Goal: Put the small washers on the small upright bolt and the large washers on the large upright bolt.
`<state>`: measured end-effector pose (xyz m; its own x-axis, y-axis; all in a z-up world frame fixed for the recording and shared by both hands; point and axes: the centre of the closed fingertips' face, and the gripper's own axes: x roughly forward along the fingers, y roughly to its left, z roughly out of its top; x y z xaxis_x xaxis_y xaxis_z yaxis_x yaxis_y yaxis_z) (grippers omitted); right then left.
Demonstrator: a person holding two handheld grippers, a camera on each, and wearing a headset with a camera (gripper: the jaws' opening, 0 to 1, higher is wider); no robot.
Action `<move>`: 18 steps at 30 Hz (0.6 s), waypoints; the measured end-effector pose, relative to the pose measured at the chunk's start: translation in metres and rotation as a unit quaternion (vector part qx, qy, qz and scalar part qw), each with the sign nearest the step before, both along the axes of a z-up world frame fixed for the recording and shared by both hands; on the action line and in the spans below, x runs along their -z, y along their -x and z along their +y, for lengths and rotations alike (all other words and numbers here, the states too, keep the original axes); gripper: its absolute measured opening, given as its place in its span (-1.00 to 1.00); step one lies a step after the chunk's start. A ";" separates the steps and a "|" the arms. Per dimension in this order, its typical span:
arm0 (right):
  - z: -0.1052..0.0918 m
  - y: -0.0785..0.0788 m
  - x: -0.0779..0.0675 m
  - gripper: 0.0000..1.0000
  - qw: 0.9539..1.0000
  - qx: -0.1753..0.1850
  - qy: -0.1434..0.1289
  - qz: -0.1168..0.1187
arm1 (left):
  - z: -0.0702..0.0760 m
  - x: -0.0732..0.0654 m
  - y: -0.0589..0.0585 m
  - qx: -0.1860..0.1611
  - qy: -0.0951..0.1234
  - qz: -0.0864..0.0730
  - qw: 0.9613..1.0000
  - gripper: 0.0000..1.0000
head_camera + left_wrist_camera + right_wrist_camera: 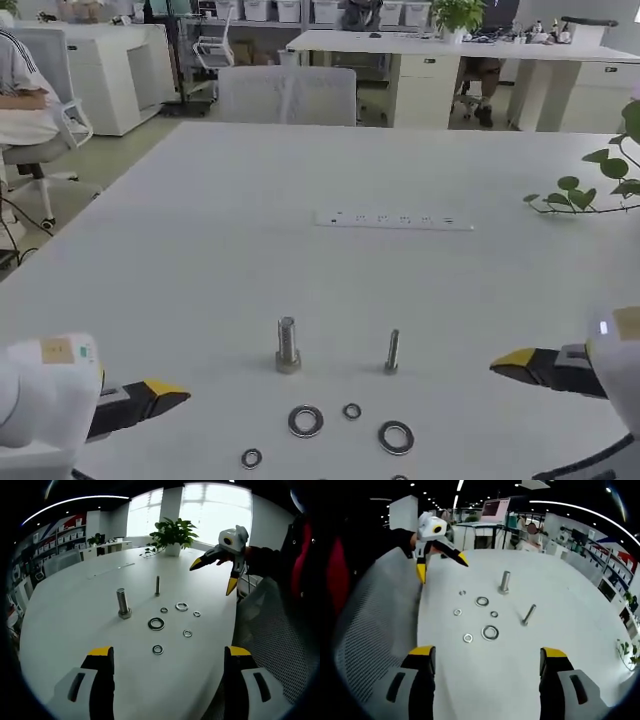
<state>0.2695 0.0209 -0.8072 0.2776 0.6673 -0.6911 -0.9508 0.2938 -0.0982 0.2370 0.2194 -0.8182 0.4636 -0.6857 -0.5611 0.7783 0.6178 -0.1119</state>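
Note:
Two bolts stand upright on the white table (200,250): the large bolt (287,345) on the left and the small bolt (391,352) on the right. Several washers lie flat in front of them, among them a large washer (305,420), another large washer (395,436) and a small washer (351,411). My left gripper (165,393) hovers low at the left, open and holding nothing. My right gripper (515,362) hovers at the right, also open and holding nothing. In the left gripper view the washers (156,624) lie between the wide-apart jaws. The right gripper view has the large bolt (505,581) ahead.
A white power strip (393,221) lies at mid table behind the bolts. Plant leaves (600,185) reach in from the right edge. A chair (287,95) stands at the table's far side. A seated person (20,100) is at the far left.

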 end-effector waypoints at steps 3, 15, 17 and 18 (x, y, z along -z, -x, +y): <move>0.002 -0.002 -0.001 0.73 1.000 -0.008 0.007 -0.001 | 0.001 0.000 -0.001 0.001 -0.002 -0.001 1.000 0.82; 0.014 -0.010 -0.005 0.67 0.998 -0.054 0.039 -0.007 | 0.001 -0.002 -0.002 0.003 -0.004 -0.003 1.000 0.82; 0.015 -0.012 -0.005 0.65 0.997 -0.060 0.044 -0.006 | 0.001 -0.002 -0.003 0.002 -0.003 -0.004 1.000 0.82; 0.016 -0.012 -0.005 0.64 0.997 -0.063 0.046 -0.007 | 0.001 -0.002 -0.003 0.001 -0.003 -0.004 1.000 0.82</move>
